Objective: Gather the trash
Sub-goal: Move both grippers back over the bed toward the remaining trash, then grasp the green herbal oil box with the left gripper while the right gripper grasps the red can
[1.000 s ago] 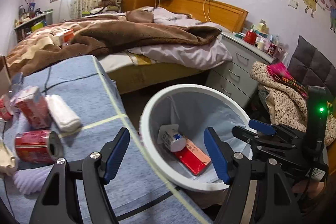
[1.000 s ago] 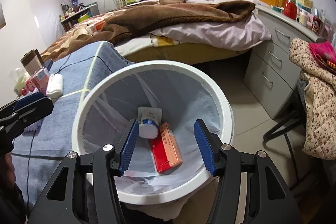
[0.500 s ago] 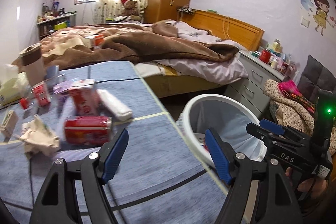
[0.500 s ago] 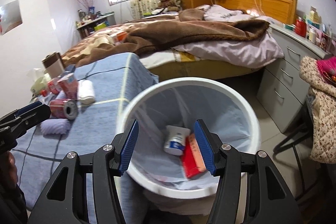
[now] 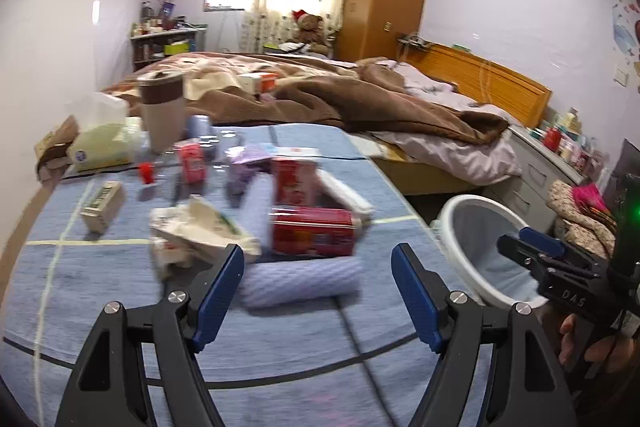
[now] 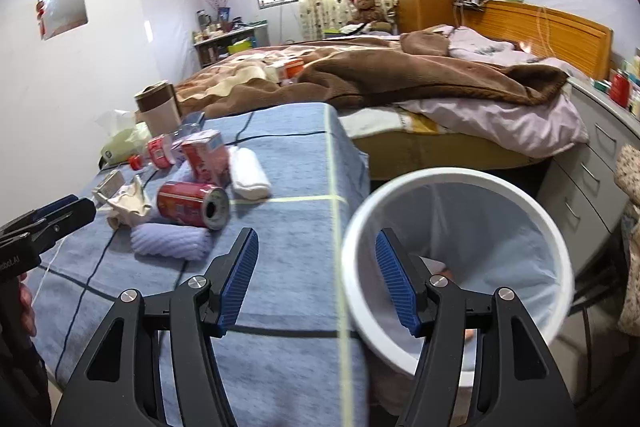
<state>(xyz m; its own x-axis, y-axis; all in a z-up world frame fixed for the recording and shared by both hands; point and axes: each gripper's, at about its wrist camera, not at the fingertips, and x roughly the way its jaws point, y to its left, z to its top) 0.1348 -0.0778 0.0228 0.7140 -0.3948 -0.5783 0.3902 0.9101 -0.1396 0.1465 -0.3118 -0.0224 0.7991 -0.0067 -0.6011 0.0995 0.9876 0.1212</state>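
Note:
Trash lies on the blue-clothed table (image 5: 120, 307): a red can (image 5: 314, 231) on its side, a crumpled pale wrapper (image 5: 192, 227), a red carton (image 5: 294, 181), a white roll (image 5: 346, 191), a small box (image 5: 102, 205) and a lilac rolled cloth (image 5: 300, 281). My left gripper (image 5: 318, 267) hangs open just short of the lilac cloth and holds nothing. The white lined bin (image 6: 452, 174) stands at the table's right edge. My right gripper (image 6: 316, 247) hovers over the table edge beside the bin's rim, its jaws opening and empty. The can (image 6: 192, 205) lies to its left.
A tall brown-and-white cup (image 5: 162, 115), a tissue pack (image 5: 100, 147) and small red items stand at the table's far left. Behind are a bed with a brown blanket (image 5: 360, 99), grey drawers (image 6: 592, 163) and a chair with clothes (image 5: 580, 219). A hand (image 5: 576, 339) holds the right gripper.
Both views have swung left from over the bin toward the table. The bin has slid to the right in both views and the table's trash fills the left view. The right jaws stand wider.

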